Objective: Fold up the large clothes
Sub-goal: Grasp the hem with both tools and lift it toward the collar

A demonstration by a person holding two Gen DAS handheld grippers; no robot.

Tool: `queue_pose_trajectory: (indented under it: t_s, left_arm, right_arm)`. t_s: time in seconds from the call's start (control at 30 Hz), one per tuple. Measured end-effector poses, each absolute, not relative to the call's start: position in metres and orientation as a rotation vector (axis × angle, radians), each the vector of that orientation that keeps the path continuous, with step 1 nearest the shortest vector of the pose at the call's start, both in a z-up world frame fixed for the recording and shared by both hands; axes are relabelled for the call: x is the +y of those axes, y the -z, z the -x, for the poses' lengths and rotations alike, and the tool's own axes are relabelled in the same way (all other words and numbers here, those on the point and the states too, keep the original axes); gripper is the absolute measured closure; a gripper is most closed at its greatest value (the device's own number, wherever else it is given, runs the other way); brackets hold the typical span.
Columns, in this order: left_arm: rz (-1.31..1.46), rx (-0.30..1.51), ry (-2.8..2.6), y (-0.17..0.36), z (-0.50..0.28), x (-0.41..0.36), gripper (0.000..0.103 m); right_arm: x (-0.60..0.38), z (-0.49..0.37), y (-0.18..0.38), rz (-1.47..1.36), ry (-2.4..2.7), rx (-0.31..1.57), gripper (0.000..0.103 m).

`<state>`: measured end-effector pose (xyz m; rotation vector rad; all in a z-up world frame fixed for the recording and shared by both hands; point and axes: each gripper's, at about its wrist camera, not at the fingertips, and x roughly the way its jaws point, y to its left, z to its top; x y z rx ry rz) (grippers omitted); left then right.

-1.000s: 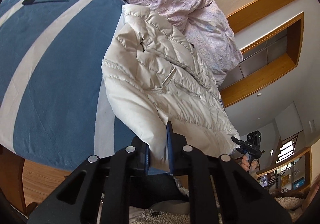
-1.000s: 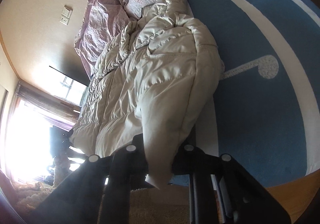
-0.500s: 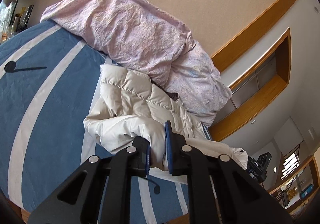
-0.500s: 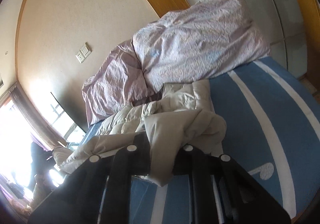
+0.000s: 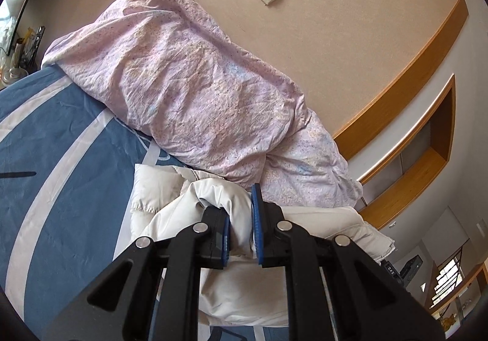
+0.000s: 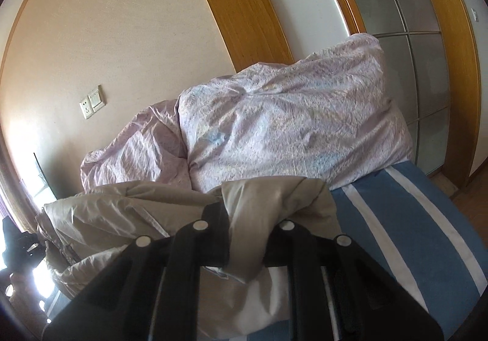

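Carried up the bed toward the lilac duvet (image 5: 195, 91), the padded jacket's (image 5: 244, 286) hem doubles over, left gripper (image 5: 241, 234) and right gripper (image 6: 247, 237) each clamped on a corner.

Soft daylight, blown-out window glare (image 6: 18, 274) at lower left of right view, fisheye-bent edges, dark vignette corners

Blue-white striped bed (image 5: 61, 140); pink duvet (image 5: 189, 91); cream puffer jacket (image 5: 158, 188) on it
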<state>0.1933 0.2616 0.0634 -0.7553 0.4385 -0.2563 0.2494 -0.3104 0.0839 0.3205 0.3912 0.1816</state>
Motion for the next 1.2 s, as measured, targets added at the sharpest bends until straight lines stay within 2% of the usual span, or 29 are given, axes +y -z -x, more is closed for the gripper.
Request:
queue_pose_trajectory:
  t_s: [0.3,0.6,0.9,1.0,1.07,1.2]
  left_arm:
    - [0.712,0.427,0.174,-0.063,-0.265,0.259,0.092]
    - [0.686,0.477,0.08,-0.024,-0.326,0.257,0.092]
    - [0.693,0.503,0.04,0.003,-0.356,0.26,0.091]
    - [0.706,0.51,0.031,0.009,-0.361,0.261,0.09]
    - [0.709,0.516,0.023,0.012,-0.364,0.26,0.087]
    - [0.749,0.526,0.033,0.014,-0.366,0.262,0.075]
  right_arm:
    - [-0.275,-0.326,-0.071,-0.242,-0.003,0.387,0.088]
    - [-0.255,-0.404,-0.019,-0.246,0.162,0.53,0.087]
    - [-0.244,-0.44,0.005,-0.214,0.237,0.604,0.084]
    - [-0.242,-0.448,0.013,-0.209,0.24,0.637,0.076]
    - [-0.241,-0.453,0.018,-0.201,0.242,0.653,0.066]
    - [-0.243,-0.459,0.023,-0.212,0.219,0.679,0.052]
